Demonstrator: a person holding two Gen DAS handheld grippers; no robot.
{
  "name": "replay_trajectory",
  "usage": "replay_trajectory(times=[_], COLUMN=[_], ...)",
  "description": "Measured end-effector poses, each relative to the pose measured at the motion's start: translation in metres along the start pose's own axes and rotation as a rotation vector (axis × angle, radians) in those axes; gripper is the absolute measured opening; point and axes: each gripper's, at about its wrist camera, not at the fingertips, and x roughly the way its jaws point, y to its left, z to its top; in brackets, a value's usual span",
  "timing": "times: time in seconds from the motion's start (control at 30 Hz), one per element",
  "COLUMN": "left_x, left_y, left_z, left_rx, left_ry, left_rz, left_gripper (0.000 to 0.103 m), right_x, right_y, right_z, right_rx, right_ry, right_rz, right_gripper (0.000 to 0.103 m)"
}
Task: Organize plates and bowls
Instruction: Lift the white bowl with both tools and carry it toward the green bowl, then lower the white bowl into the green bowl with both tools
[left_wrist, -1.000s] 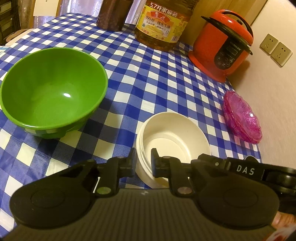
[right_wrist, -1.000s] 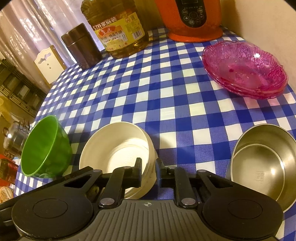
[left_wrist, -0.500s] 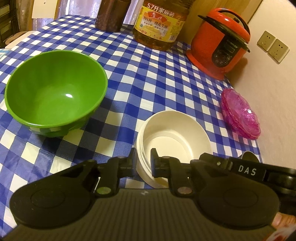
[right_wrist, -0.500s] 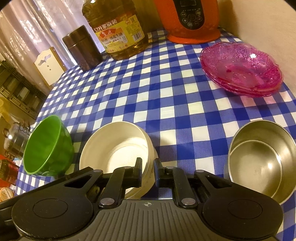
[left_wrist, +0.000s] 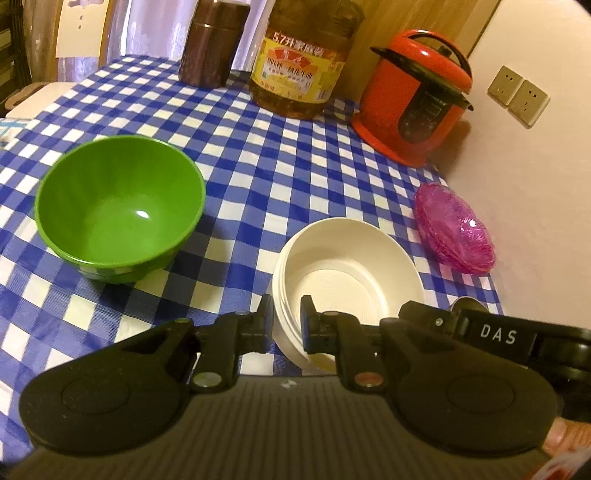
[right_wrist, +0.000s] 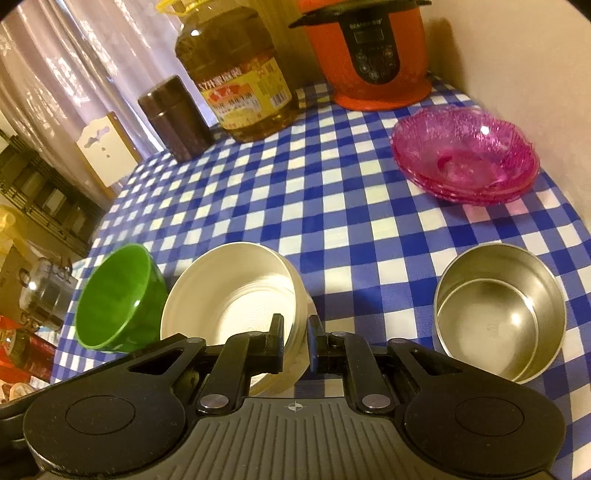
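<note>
A stack of white bowls (left_wrist: 351, 266) (right_wrist: 236, 295) hangs a little above the blue checked tablecloth (left_wrist: 258, 155), held from two sides. My left gripper (left_wrist: 286, 317) is shut on its near wall. Across from it, my right gripper (right_wrist: 295, 332) is shut on the opposite wall; its body (left_wrist: 506, 336) shows in the left wrist view. A green bowl (left_wrist: 118, 206) (right_wrist: 114, 299) stands just left of the stack. Stacked pink glass dishes (left_wrist: 454, 225) (right_wrist: 465, 155) sit by the wall. Two nested steel bowls (right_wrist: 498, 314) rest right of the white stack.
At the back stand a large oil bottle (left_wrist: 299, 70) (right_wrist: 240, 81), a brown canister (left_wrist: 210, 48) (right_wrist: 177, 118) and a red rice cooker (left_wrist: 413, 99) (right_wrist: 369, 55). The wall (left_wrist: 535, 184) with sockets (left_wrist: 517, 94) bounds the right side. A metal kettle (right_wrist: 44, 295) sits beyond the table's left edge.
Both grippers have risen with the white bowls still pinched between them. The table, green bowl and pink dishes now look farther away, and more of the back objects shows.
</note>
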Motion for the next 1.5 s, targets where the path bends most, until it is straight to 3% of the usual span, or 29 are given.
replay_trajectory(times=[0.63, 1.5], left_x=[-0.057, -0.068], left_y=[0.028, 0.107], left_z=[0.009, 0.050], left_rx=[-0.030, -0.113], left_ry=[-0.075, -0.117], left_rz=[0.046, 0.141], left_gripper=[0.013, 0.013], right_x=[-0.028, 0.028], right_y=[0.055, 0.143], right_z=[0.001, 0.020], right_rx=[-0.068, -0.193], right_ry=[-0.043, 0.003], right_rz=[0.079, 0.159], right_gripper=[0.012, 0.012])
